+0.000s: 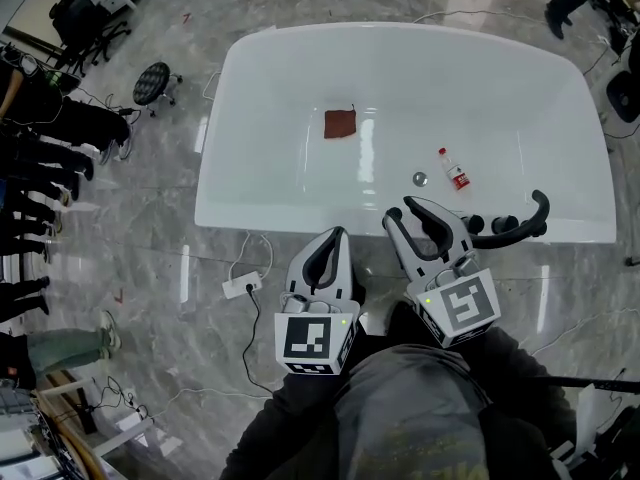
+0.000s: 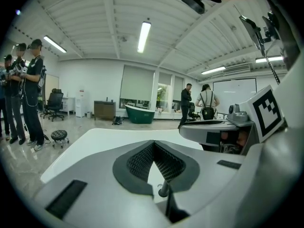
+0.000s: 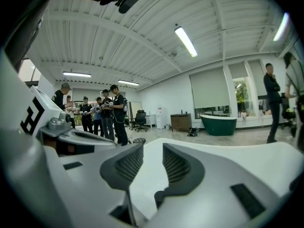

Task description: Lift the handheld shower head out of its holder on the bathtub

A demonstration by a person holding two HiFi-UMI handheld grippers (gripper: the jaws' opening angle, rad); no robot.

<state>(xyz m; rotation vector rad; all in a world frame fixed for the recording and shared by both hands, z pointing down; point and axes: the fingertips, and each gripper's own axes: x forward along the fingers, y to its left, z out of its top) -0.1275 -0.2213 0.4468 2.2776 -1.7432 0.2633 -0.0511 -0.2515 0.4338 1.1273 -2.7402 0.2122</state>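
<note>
**Gripper state.** The right gripper [image 1: 405,212] has its jaws apart with nothing between the pads; its own view [image 3: 152,148] shows only the white tub surface through the gap. The left gripper [image 1: 335,236] has its jaws closed tip to tip and holds nothing [image 2: 153,144].

**Position.** Both grippers hover at the near rim of the white bathtub [image 1: 300,218], pointing across it. The right gripper is to the right of the left one.

**Task object.** The black handheld shower head [image 1: 535,226] lies on the near rim, right of the right gripper. It appears seated in its holder. It is near the right gripper but not touching it. Neither gripper view shows it.

**Other items.** A small red-labelled bottle [image 1: 455,171] and the drain [image 1: 420,178] lie on the tub floor beyond the right gripper. A reddish-brown cloth [image 1: 340,124] lies further left.

**Progress.** No step appears complete. Remaining: move the open right gripper rightward to the shower head handle, close on it, and lift it clear of the holder.
</note>
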